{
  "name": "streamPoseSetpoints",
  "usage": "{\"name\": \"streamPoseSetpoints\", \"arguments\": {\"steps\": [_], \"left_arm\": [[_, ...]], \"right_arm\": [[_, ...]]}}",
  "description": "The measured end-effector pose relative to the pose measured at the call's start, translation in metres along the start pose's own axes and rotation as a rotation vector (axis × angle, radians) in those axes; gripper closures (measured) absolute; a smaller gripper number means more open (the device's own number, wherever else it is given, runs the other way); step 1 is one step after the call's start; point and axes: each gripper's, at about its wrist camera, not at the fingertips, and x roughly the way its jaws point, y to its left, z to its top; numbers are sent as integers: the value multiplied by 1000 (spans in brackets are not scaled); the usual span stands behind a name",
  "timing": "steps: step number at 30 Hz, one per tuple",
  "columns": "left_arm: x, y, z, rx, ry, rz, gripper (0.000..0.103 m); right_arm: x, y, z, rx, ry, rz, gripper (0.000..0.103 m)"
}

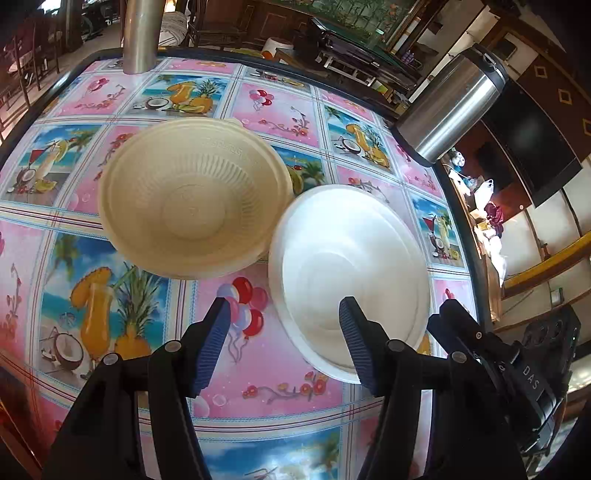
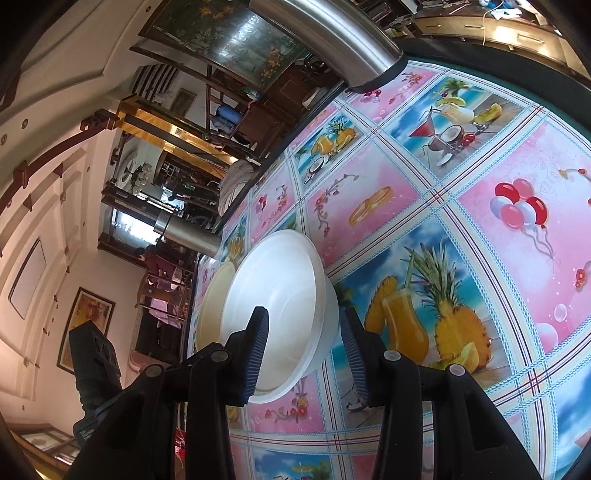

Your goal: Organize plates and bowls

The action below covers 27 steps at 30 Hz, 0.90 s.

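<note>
Two bowls are sitting side by side on the table (image 1: pixel 280 373) — the cream bowl (image 1: pixel 192 199) left, the white bowl (image 1: pixel 347 266) right. The right gripper (image 2: pixel 304 354) is straddling the white bowl's near rim, fingers spread; the left gripper (image 1: pixel 284 347) is hanging empty, fingers apart.

White panelled walls (image 2: pixel 44 206); dark wooden furniture (image 1: pixel 236 22); framed picture (image 2: pixel 86 328)
</note>
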Motion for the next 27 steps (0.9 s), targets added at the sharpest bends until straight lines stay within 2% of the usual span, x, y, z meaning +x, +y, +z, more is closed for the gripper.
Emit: {"name": "streamPoseSetpoints", "arguments": {"steps": [6, 18, 27], "left_arm": [[2, -1, -3, -6, -2, -15, 43], [4, 15, 2, -54, -10, -83, 43], [6, 10, 1, -38, -18, -109, 43]], "right_arm": [[1, -2, -1, 8, -13, -7, 55], [6, -11, -5, 28, -41, -12, 55], [9, -10, -8, 30, -42, -23, 54]]}}
